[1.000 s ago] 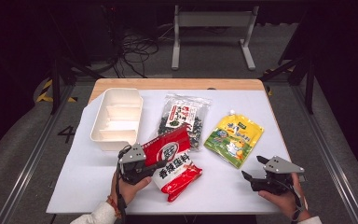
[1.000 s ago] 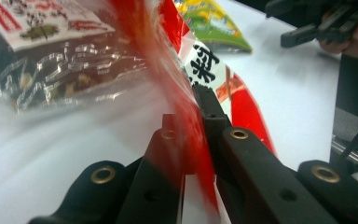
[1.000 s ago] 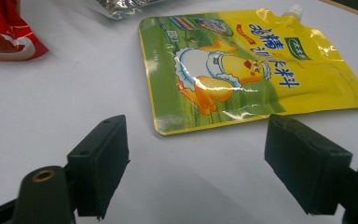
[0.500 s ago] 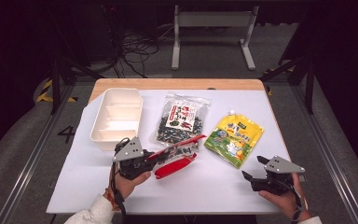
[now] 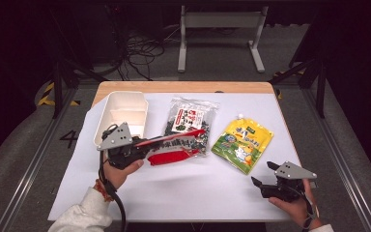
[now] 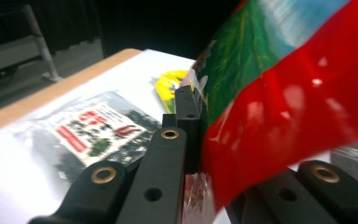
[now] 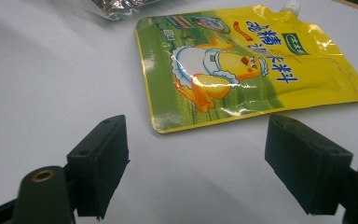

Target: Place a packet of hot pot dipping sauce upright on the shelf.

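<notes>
Mid-carry: left gripper (image 5: 140, 150) fingers pinching the red snack packet (image 5: 176, 149) off the tabletop (image 5: 198, 188), right gripper (image 5: 265, 175) fingers spread idle; next probably dropping it into the white tray (image 5: 107, 121).

The left gripper (image 5: 142, 149) sits over the left part of the table, a bit in from the left edge, and its jaws are clamped tight on the edge of a red snack packet (image 5: 174, 149), which hangs off them sideways, clear of the surface. The left hand (image 5: 121, 170) wraps the grip from below, with the white sleeve (image 5: 79, 217) coming in over the near edge. In the left gripper view the jaws press together with the red film pinched between them. The right gripper (image 5: 263, 181) rests low by the near right corner, jaws spread wide with nothing in them, right hand (image 5: 297, 205) cupped behind it.
</notes>
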The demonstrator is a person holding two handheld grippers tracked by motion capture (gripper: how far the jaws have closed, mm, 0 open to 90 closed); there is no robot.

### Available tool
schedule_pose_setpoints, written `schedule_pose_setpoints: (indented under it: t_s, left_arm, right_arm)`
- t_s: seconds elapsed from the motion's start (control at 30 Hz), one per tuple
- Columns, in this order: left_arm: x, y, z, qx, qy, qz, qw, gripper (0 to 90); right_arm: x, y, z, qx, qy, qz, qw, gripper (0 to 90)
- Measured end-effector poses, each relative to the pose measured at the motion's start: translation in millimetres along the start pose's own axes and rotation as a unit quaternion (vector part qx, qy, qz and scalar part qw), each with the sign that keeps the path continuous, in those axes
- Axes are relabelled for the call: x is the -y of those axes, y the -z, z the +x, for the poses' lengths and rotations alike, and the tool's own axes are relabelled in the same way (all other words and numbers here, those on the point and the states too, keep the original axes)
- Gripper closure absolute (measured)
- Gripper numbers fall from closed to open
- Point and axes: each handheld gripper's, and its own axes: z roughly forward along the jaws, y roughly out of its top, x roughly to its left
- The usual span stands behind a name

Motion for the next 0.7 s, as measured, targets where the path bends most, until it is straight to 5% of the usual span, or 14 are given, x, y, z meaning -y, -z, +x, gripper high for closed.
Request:
schedule_pose_setpoints:
  t_s: [0.23,0.37,0.7]
  left_arm:
    - [-18.7,20.5,31.7,-0.034,-0.007,-0.011,0.9993,90.0]
    - [-30.4,36.4,56.6,-0.072,-0.010,-0.012,0.9973,90.0]
    - [-43.9,57.2,101.1,-0.111,-0.008,-0.019,0.9936,90.0]
  right_arm:
    - [0.4,-1.0,0.1,-0.002,-0.002,-0.001,1.0000,21.0]
    - [0.9,-0.6,-0.7,0.000,-0.004,-0.002,1.0000,21.0]
    - [3.6,-2.6,-3.1,0.002,-0.009,0.005,0.9999,20.9]
